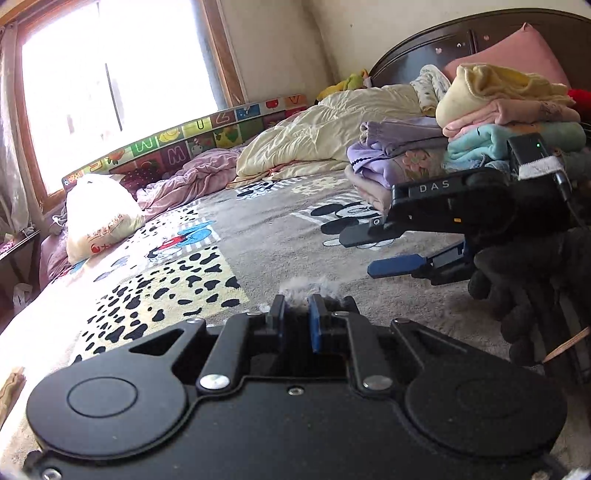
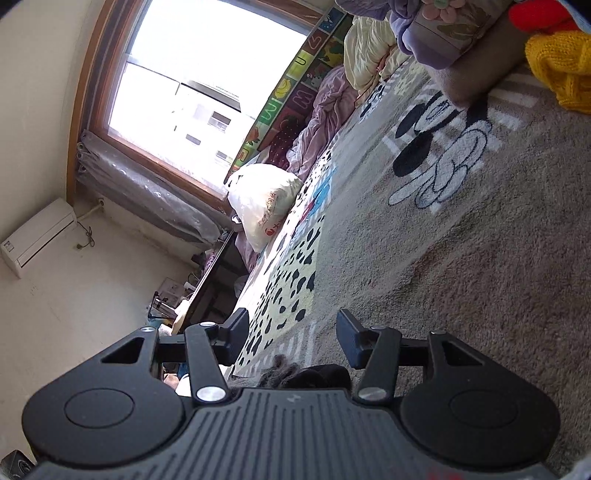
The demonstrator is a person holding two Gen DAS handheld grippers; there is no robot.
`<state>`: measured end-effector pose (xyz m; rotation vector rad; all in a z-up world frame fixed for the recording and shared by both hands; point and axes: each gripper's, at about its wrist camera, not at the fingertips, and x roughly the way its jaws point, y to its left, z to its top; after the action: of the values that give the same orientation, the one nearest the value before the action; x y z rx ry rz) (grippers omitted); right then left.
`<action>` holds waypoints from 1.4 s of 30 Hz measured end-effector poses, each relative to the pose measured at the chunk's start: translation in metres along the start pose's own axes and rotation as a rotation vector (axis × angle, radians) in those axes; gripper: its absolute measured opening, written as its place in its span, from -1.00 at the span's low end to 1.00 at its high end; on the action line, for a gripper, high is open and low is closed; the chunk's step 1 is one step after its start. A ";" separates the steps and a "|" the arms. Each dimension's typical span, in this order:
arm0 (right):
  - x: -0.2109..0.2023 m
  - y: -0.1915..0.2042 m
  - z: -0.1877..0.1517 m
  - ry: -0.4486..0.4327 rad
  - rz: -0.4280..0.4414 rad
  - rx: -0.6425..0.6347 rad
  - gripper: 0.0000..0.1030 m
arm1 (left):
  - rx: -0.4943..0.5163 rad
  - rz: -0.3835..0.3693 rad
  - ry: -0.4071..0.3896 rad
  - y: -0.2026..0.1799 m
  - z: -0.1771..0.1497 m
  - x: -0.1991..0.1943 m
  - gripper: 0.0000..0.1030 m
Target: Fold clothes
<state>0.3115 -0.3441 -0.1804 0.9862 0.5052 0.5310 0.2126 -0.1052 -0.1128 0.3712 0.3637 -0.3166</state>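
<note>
Left wrist view: the left gripper (image 1: pixel 297 301) is low over the blanket (image 1: pixel 258 236), a grey cartoon-print bed cover. Its jaws are clenched on a grey fluffy garment (image 1: pixel 308 288); only a tuft of it shows between and just beyond the fingertips. The rest of that piece is hidden under the gripper body. The right gripper (image 1: pixel 360 251) enters from the right, held by a black-gloved hand (image 1: pixel 524 280). Its two fingers stand apart, released, with nothing between them, hovering just above the blanket. Behind it a stack (image 1: pixel 506 118) of folded clothes rests on the bed, yellow on top, then pink and teal. A folded purple pile (image 1: pixel 391 155) lies just beside the stack, toward the left. A cream quilt (image 1: pixel 325 129) lies rumpled further back, and a white bag (image 1: pixel 99 214) sits near the window (image 1: pixel 110 74).

Right wrist view: the picture is rolled sideways. The right gripper (image 2: pixel 291 336) has its jaws wide apart and empty, over the blanket (image 2: pixel 480 277). A dark fuzzy mass (image 2: pixel 288 373) shows low between the fingers, at the gripper body; whether it is the garment or a glove cannot be told. The purple pile (image 2: pixel 424 33) and a yellow knit (image 2: pixel 561 62) appear at the top right. The bag (image 2: pixel 262 199) and window (image 2: pixel 207 74) lie beyond.
</note>
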 end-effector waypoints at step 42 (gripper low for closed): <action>0.041 0.092 -0.085 0.291 -0.184 -0.833 -0.36 | -0.213 0.114 0.194 0.119 -0.030 0.034 0.01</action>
<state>0.2734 -0.2229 -0.1454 0.0647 0.5547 0.6436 0.2780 0.0045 -0.1176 0.2123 0.5588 -0.1284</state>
